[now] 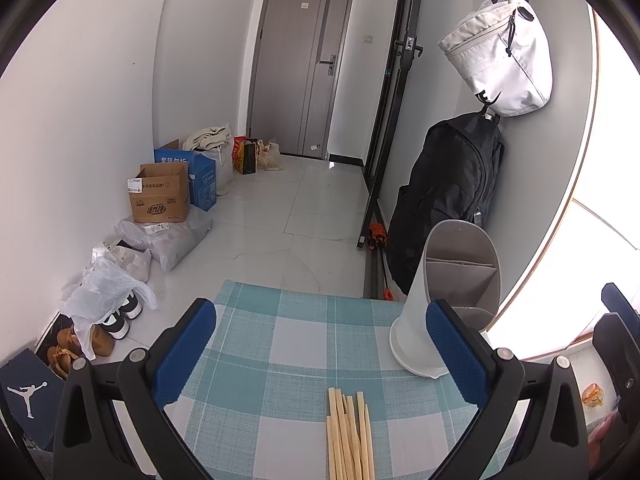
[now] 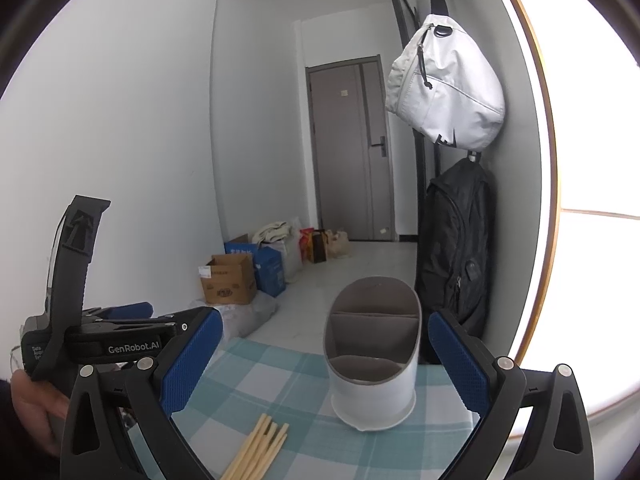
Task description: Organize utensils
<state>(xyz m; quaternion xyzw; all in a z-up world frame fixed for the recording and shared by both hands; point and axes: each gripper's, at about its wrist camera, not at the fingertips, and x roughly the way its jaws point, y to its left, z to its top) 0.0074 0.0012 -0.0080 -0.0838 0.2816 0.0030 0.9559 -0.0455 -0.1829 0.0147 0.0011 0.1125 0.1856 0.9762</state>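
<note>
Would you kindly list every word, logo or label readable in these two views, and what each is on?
"GenRobot.AI": on the left gripper.
Jumping-figure logo, no words: dark box.
Brown carton, blue carton: print too blurred to read.
White bag: black mark partly hidden.

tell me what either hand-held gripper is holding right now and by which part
Nothing is held. The left hand-held gripper and right hand-held gripper are both open, and the chopsticks lie untouched on the table beside the utensil holder.

"GenRobot.AI" stands on the left tool [image 2: 132, 348]; a Jumpman logo marks the dark box [image 1: 28, 396].
</note>
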